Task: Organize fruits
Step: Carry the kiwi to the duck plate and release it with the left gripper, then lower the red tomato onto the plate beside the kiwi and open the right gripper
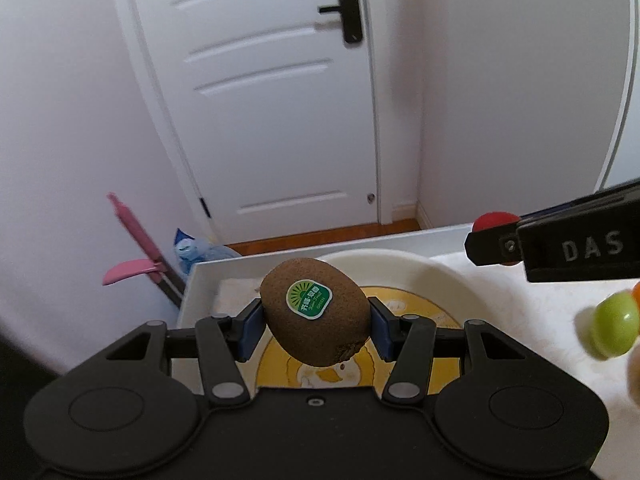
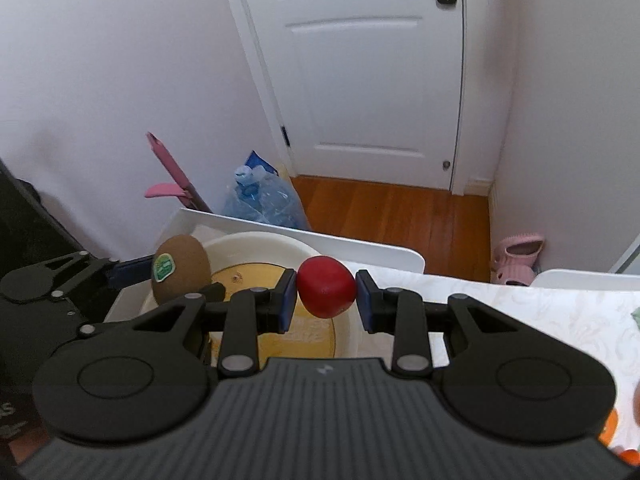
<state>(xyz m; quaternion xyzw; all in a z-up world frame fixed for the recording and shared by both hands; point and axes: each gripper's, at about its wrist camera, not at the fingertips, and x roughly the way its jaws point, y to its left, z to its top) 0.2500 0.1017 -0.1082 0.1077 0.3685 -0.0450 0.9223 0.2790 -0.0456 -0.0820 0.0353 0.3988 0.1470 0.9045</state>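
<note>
My left gripper is shut on a brown kiwi with a green sticker and holds it above a white bowl with a yellow picture inside. My right gripper is shut on a red fruit and holds it above the same bowl's right part. The kiwi and left gripper show at the left in the right wrist view. The right gripper's side and the red fruit show at the right in the left wrist view.
The bowl stands on a white table with a raised rim. A green fruit and orange pieces lie blurred at the right. Beyond the table are a white door, a water jug, a pink tool and pink shoes.
</note>
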